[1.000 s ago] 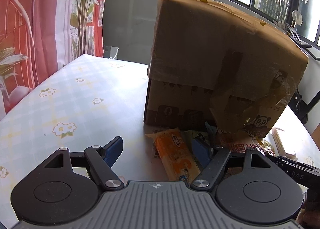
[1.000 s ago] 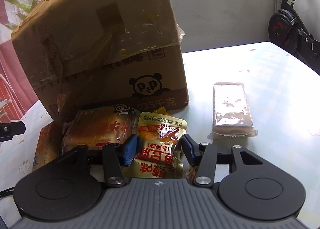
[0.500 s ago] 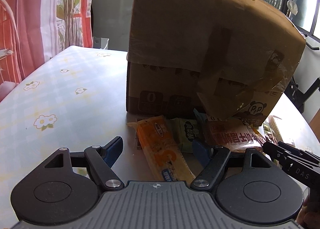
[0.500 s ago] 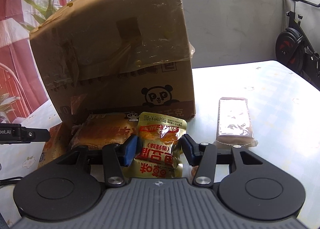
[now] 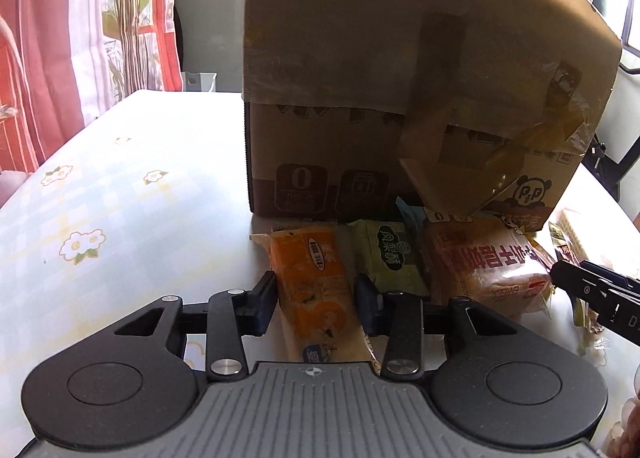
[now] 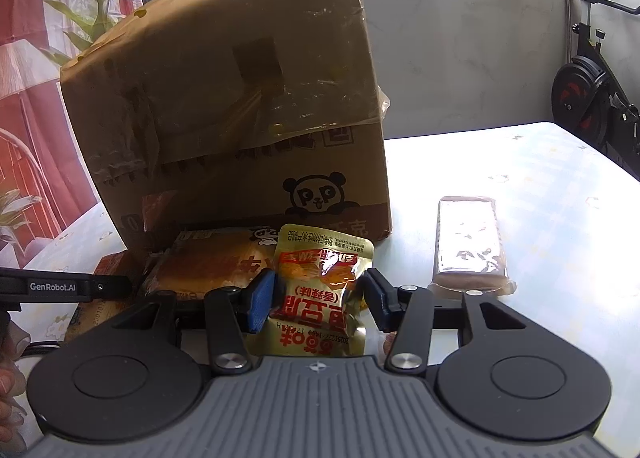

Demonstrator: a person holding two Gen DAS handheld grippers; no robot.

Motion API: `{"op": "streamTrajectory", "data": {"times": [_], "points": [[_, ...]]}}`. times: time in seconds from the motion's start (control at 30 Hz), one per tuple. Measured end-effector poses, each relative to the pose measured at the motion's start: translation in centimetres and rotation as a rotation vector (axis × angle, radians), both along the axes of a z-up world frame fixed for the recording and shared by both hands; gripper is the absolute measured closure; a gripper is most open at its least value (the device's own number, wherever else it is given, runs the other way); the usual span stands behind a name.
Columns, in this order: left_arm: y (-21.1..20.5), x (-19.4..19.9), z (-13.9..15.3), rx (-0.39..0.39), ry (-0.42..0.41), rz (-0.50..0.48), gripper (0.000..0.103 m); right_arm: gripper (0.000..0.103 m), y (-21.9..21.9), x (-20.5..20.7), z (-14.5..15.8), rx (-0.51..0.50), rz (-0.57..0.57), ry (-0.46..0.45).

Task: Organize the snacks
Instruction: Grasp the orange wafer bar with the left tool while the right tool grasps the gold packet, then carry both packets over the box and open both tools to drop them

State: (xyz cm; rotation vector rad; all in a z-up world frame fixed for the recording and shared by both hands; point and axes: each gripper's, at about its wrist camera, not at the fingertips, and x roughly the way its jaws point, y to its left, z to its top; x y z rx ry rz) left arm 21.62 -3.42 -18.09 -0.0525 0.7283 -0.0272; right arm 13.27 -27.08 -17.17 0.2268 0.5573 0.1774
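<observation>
- The left gripper (image 5: 315, 304) has its fingers on either side of the orange pack (image 5: 318, 290) and close against it; whether they are already pinching it I cannot tell.
- That pack lies flat on the worktop (image 5: 120, 217), its long axis running near to far, in line with the fingers, so a straight squeeze across its narrow width should take it.
- The right gripper (image 6: 320, 300) straddles the gold pouch (image 6: 324, 290): the left pad touches its edge, the right pad stands just off it, so it looks not quite clamped.
- The pouch also lies near to far, its red print upside down to the camera.
- Both packs sit at the foot of the box (image 5: 400, 97), with a green pack (image 5: 386, 256) and a bread bag (image 5: 488, 262) between them, touching.
- A clear-wrapped bar (image 6: 468, 244) lies apart on the right, nearer the right gripper.
- Writing: "P&P" with a panda and "千克" on the box, a "0" badge on its side, and "GenRobot.AI" on the left gripper as seen in the right view.
</observation>
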Motion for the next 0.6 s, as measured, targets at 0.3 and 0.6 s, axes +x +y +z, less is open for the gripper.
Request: {"op": "streamTrajectory", "data": {"times": [0.3, 0.6], "points": [[1.9, -2.1, 2.2, -0.036, -0.044, 0.019, 0.063, 0.052, 0.0, -0.7, 0.2, 0.004, -0.013, -0.036], [2.6, -3.2, 7.2, -0.037, -0.194, -0.004, 0.064, 0.052, -0.7, -1.9, 4.0, 0.028, -0.029, -0.151]]}}
